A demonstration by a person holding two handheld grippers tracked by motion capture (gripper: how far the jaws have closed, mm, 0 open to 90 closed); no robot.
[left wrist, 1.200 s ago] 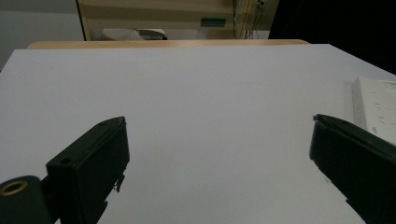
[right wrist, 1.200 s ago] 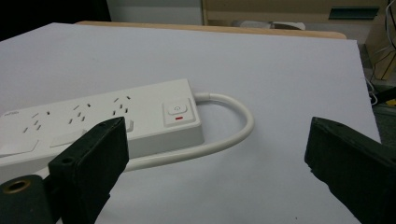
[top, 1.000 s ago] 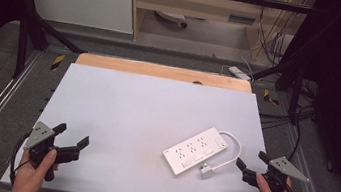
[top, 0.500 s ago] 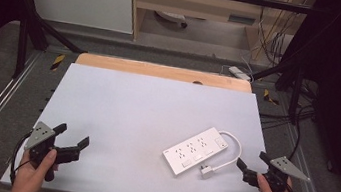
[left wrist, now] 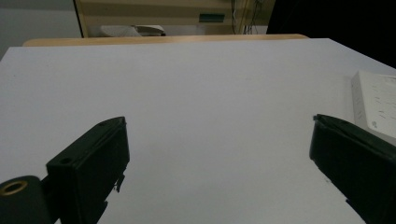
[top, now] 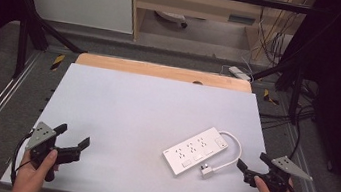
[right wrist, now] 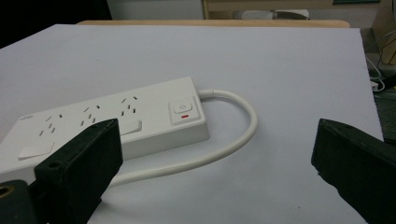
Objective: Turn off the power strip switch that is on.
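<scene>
A pale table [top: 146, 113] spans the middle of the high view, bearing at lower right a white power strip [top: 196, 150] with looped cable [top: 233, 153], its printing unreadable, between the released left gripper [top: 71, 138] and released right gripper [top: 253, 164].

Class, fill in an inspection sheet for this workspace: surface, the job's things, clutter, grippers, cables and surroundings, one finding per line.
Surface: white table top, flat and bare across its left part; wooden strip along the far edge.
Job's things: white power strip lying flat at the right, switch end farthest from the person.
Clutter: nothing seen.
Grippers: left gripper open, holding nothing; right gripper open, holding nothing, beside the strip.
Cables: the strip's white cord loops round to its plug on the table.
Surroundings: metal frame rails, shelving and loose wires behind the table.
</scene>
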